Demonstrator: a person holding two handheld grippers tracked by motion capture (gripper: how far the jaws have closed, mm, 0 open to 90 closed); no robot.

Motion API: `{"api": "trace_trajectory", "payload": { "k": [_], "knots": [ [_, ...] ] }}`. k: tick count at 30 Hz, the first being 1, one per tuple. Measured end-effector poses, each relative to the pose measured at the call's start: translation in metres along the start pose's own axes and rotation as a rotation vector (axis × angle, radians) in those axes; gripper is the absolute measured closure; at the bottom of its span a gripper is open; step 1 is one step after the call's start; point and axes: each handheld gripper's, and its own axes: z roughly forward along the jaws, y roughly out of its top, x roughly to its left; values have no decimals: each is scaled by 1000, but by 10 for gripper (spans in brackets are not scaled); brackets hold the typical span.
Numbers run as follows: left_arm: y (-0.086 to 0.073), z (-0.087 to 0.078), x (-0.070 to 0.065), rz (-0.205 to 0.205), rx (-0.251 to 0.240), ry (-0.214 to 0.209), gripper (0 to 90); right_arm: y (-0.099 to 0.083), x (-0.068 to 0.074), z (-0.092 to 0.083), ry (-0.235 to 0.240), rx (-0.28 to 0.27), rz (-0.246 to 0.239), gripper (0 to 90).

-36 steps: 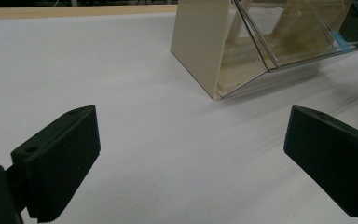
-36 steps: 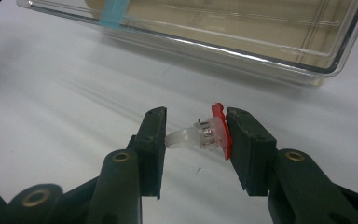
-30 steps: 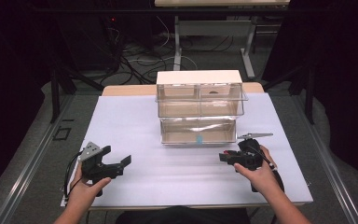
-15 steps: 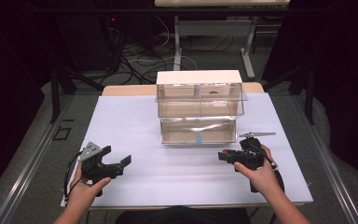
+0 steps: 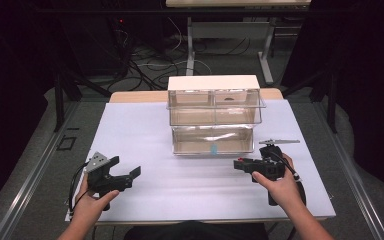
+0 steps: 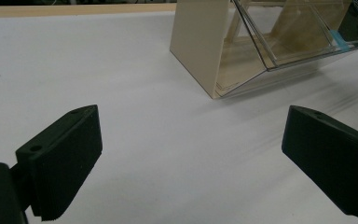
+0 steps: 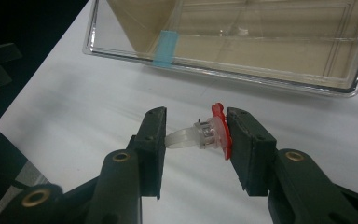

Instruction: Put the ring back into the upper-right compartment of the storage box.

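1. My right tongs (image 7: 195,135) grip a small ring with a red top (image 7: 205,134) just above the surface (image 5: 145,130); its long axis spans the jaws, red end right.
2. The clear drawer box (image 5: 213,117) lies just beyond, its lowest bin nearest.
3. My left tongs (image 5: 122,169) gape empty, far left.
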Motion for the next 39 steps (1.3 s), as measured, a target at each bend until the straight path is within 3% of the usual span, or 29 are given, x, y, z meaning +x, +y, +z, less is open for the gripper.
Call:
{"api": "trace_trajectory", "payload": {
  "k": [23,39],
  "knots": [
    [0,0,0,-4,-2,2,52,13,32,-17,31,10,-7,589],
    [0,0,0,-4,-2,6,54,25,45,-29,48,2,-6,589]
  ]
}}
